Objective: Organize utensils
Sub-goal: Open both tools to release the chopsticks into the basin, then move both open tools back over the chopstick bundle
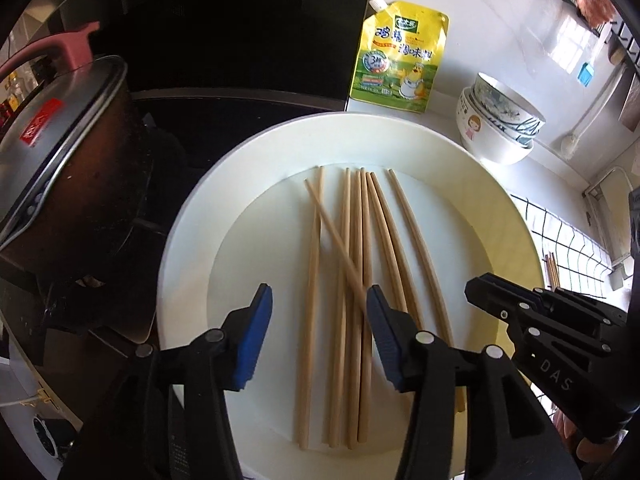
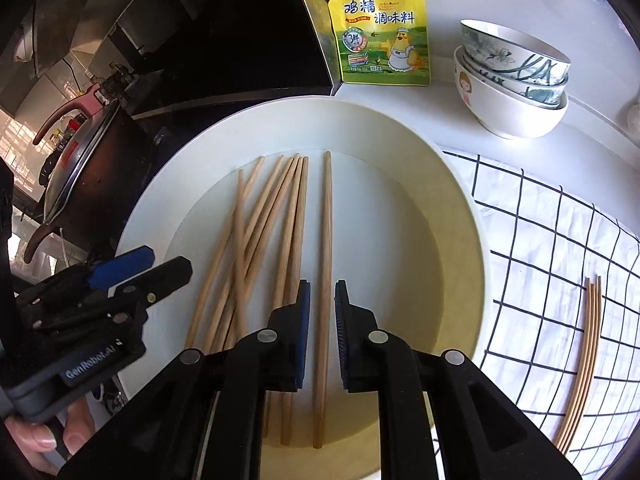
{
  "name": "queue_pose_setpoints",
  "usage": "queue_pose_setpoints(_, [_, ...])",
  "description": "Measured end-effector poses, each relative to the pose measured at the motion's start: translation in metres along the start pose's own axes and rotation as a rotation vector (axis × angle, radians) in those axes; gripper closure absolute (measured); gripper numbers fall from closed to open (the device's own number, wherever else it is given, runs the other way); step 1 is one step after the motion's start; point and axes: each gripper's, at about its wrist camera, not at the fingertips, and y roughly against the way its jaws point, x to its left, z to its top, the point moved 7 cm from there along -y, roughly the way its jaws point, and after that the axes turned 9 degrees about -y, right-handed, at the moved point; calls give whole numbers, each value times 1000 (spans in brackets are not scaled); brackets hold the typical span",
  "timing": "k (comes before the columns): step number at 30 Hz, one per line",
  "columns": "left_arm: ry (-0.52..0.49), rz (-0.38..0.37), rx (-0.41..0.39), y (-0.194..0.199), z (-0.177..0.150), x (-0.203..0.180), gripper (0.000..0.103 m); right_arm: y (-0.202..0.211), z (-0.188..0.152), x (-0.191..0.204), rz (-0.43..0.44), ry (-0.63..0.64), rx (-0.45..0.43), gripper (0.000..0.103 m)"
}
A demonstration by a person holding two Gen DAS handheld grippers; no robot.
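Several wooden chopsticks point(image 1: 352, 248) lie in a loose bundle on a big white plate point(image 1: 188, 248), one crossing the others at a slant. My left gripper point(image 1: 320, 304) hovers over their near ends, open, blue pads wide apart and gripping nothing. In the right wrist view the plate point(image 2: 148, 208) holds the bundle point(image 2: 276, 216) and one separate chopstick point(image 2: 327, 240). My right gripper point(image 2: 322, 320) straddles that single stick with a narrow gap, its pads clear of the wood. Each gripper shows in the other's view: the right gripper point(image 1: 476, 292), the left gripper point(image 2: 154, 268).
A white checked cloth point(image 2: 540, 240) right of the plate carries a few thin chopsticks point(image 2: 588, 360). Stacked bowls point(image 2: 512, 80) and a yellow seasoning pouch point(image 2: 380, 28) stand behind the plate. A lidded pot point(image 1: 60, 160) sits on the black hob to the left. Fingers of a hand point(image 2: 40, 436) hold the left gripper.
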Motion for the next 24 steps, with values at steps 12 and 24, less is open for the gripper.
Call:
queue_pose_setpoints(12, [36,0,-26,23,-12,6,48,28,-14,3,-3,11,-42,86])
queue_pose_setpoints(24, [30,5,-61,41,-13,0,48,55,-21,1,2,13,-94,81])
